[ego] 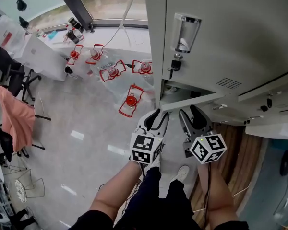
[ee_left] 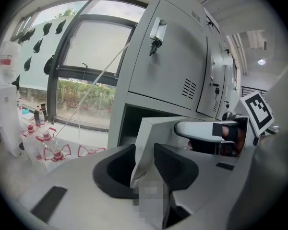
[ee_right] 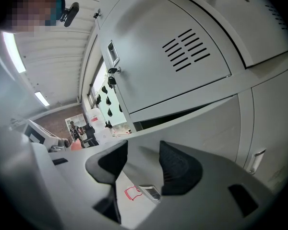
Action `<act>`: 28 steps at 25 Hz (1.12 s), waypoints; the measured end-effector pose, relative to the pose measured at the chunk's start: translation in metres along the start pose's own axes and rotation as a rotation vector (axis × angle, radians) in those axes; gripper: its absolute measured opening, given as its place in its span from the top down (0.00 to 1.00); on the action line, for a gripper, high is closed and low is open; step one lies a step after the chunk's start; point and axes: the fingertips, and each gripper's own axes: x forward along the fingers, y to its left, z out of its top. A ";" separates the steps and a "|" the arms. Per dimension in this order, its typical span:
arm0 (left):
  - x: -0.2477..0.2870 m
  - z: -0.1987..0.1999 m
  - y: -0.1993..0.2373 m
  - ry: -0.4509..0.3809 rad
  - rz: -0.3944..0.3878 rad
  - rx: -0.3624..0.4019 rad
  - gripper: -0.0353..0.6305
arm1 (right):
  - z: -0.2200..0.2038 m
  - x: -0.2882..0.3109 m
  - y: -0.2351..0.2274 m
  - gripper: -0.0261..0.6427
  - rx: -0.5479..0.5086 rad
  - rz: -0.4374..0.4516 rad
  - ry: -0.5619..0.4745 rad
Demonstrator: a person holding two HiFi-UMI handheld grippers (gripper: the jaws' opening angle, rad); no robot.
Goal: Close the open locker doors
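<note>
My left gripper (ego: 157, 114) had its jaws closed partway on the free edge of the locker door (ego: 201, 100), which hung ajar low in the locker bank (ego: 230, 32) on the right. My right gripper (ego: 189, 113), just right of it, stood half open on nothing, facing the door's panel. I judged that pushing the door home with my left jaws clamped there could trap them against the frame. The thin edge could also slip free and rebound.
</note>
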 end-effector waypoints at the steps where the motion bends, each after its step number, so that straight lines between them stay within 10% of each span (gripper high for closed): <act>1: 0.001 0.001 0.004 -0.003 0.002 0.002 0.74 | 0.001 0.003 -0.001 0.66 -0.001 -0.002 -0.001; 28: 0.000 0.020 0.024 -0.015 -0.050 0.051 0.69 | 0.032 0.055 -0.020 0.66 0.058 -0.050 -0.088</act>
